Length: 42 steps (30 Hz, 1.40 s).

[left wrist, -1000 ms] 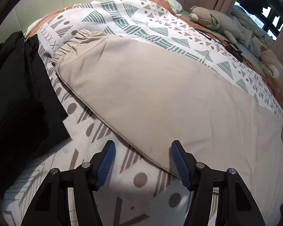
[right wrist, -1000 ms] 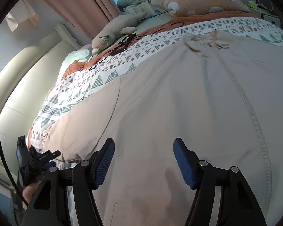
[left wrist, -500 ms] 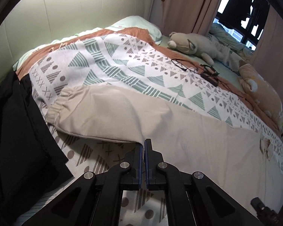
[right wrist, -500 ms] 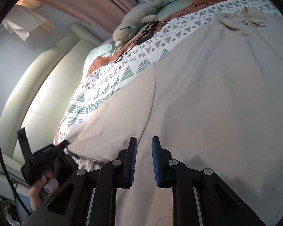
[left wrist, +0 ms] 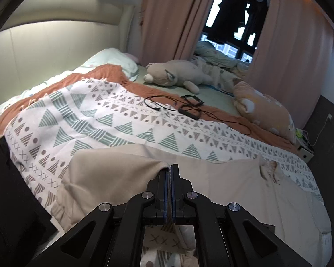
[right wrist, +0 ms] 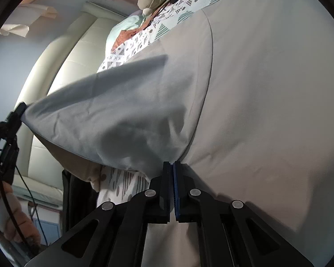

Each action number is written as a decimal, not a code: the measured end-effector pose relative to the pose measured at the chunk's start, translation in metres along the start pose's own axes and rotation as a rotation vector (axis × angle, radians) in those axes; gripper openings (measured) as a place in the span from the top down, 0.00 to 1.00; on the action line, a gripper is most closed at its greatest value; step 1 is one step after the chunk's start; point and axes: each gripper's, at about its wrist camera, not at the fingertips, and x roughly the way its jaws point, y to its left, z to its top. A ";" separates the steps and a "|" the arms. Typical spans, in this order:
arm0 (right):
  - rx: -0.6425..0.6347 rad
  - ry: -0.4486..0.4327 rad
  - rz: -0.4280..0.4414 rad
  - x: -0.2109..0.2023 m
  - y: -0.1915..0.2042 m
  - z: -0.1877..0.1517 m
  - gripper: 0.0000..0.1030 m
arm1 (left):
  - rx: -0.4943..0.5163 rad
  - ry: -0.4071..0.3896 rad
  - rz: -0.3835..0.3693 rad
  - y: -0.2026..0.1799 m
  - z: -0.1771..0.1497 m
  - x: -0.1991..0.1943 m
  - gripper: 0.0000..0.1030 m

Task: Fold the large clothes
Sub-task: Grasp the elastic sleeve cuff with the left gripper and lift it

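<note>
Both grippers are pinching the same beige garment (left wrist: pixel 222 191), which lies spread over the patterned blanket (left wrist: pixel 113 120) on the bed. At the left gripper (left wrist: pixel 169 171) the jaws are pressed together on the edge of a sleeve, and this part of the cloth is lifted off the blanket. At the right gripper (right wrist: pixel 173 166) the jaws have just been closing, and now they nip a fold of the garment at its near edge. From this fold the cloth stretches tight toward the left gripper, seen small at the left side of the right wrist view. Beyond the garment, a black cable (left wrist: pixel 184 106) lies on the blanket. Behind the blanket lies a grey plush toy (left wrist: pixel 180 73).
</note>
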 end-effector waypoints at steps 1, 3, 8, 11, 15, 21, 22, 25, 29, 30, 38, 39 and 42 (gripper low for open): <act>0.003 0.002 0.006 0.001 -0.001 0.000 0.95 | 0.009 0.006 -0.018 -0.008 -0.001 0.000 0.99; 0.021 0.015 0.032 0.005 -0.002 0.002 0.95 | 0.020 0.025 -0.060 -0.022 -0.004 0.002 0.99; 0.065 0.066 0.044 0.004 -0.005 -0.001 0.95 | 0.040 0.051 -0.132 -0.053 -0.011 0.006 0.99; 0.108 0.046 0.051 -0.015 -0.011 0.000 0.95 | 0.041 0.081 -0.165 -0.067 -0.018 0.008 0.99; 0.134 -0.070 -0.009 -0.066 -0.023 0.002 0.95 | 0.073 0.121 -0.207 -0.088 -0.038 0.004 0.99; 0.151 -0.203 -0.093 -0.131 -0.035 -0.002 0.95 | 0.161 0.232 -0.265 -0.117 -0.072 -0.001 0.98; 0.154 -0.219 -0.097 -0.142 -0.037 -0.003 0.95 | 0.164 0.259 -0.275 -0.120 -0.075 -0.002 0.95; 0.163 -0.260 -0.108 -0.165 -0.041 -0.010 0.95 | 0.135 0.309 -0.359 -0.119 -0.081 -0.014 0.81; 0.157 -0.285 -0.133 -0.183 -0.047 -0.010 0.95 | 0.144 0.223 -0.325 -0.110 -0.076 -0.048 0.14; 0.155 -0.286 -0.136 -0.184 -0.047 -0.008 0.95 | 0.138 0.178 -0.310 -0.105 -0.074 -0.058 0.10; 0.141 -0.277 -0.201 -0.207 -0.066 -0.040 0.95 | 0.019 0.249 -0.061 -0.038 -0.079 -0.037 0.11; 0.142 -0.274 -0.213 -0.209 -0.069 -0.042 0.95 | -0.004 0.269 -0.039 -0.029 -0.085 -0.030 0.11; 0.154 -0.282 -0.251 -0.213 -0.078 -0.040 0.95 | -0.059 0.325 0.034 -0.003 -0.100 -0.006 0.12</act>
